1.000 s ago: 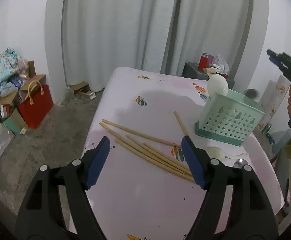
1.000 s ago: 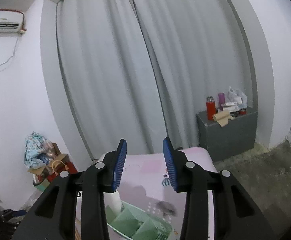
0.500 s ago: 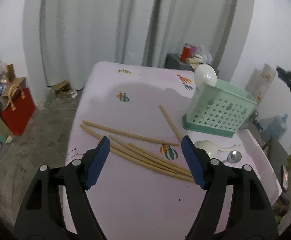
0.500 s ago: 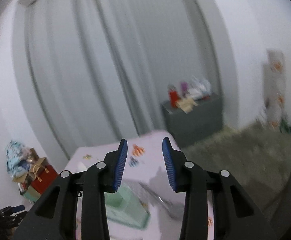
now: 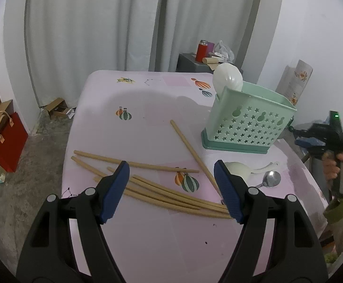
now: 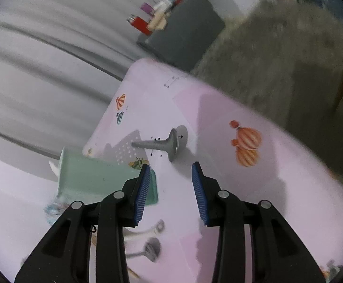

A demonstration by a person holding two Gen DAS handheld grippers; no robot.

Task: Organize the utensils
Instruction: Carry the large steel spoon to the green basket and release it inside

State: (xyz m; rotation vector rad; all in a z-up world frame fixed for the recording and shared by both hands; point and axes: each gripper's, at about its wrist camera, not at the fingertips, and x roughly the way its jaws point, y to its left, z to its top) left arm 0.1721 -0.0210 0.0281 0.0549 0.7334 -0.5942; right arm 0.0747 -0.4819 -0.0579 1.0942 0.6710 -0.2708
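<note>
Jaws wide and empty on the left gripper [image 5: 171, 184], poised over the chopsticks [image 5: 152, 188] fanned across the table [image 5: 147, 247]. Right gripper [image 6: 171, 184], parted too, carries nothing, aimed at a metal spoon [image 6: 166, 145] beside the green caddy [image 5: 249, 122]. Best bet: straddle one stick mid-length, square on. Sticks run near the left edge; plenty of bare cloth ahead.

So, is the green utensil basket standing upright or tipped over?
Upright. The green utensil basket stands on its flat base on the table, open top upward, with a white spoon sticking out above its rim.
</note>
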